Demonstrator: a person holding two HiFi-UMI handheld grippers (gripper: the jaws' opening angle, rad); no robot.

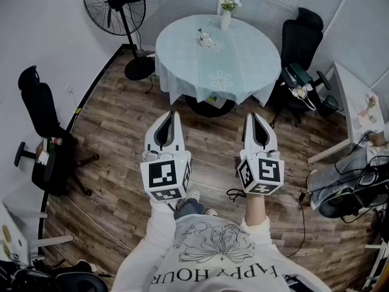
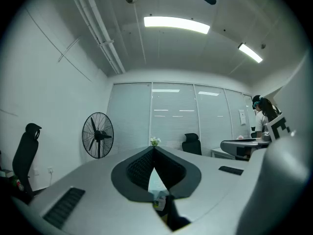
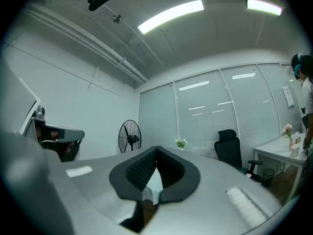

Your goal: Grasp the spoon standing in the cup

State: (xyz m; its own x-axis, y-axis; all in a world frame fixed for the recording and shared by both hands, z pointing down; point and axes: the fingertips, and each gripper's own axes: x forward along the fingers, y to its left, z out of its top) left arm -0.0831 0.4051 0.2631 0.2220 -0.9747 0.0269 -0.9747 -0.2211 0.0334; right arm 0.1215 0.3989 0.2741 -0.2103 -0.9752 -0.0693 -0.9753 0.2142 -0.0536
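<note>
A white cup [image 1: 206, 40] with a spoon [image 1: 201, 34] standing in it sits on the far side of the round table [image 1: 243, 66], which has a pale tablecloth. Both grippers hang over the wooden floor, well short of the table and pointing toward it. My left gripper [image 1: 174, 114] has its jaws closed tip to tip with nothing between them, and its tips [image 2: 154, 148] meet in the left gripper view. My right gripper [image 1: 251, 116] is likewise shut and empty [image 3: 157, 147]. The jaws hide the cup in both gripper views.
A vase of flowers [image 1: 226, 16] stands at the table's far edge. A floor fan [image 1: 117, 8] is to the table's left and a black office chair [image 1: 301, 41] to its right. Another black chair [image 1: 39, 111] is at far left, a white desk [image 1: 355, 111] at right, and cables [image 1: 234, 193] lie on the floor.
</note>
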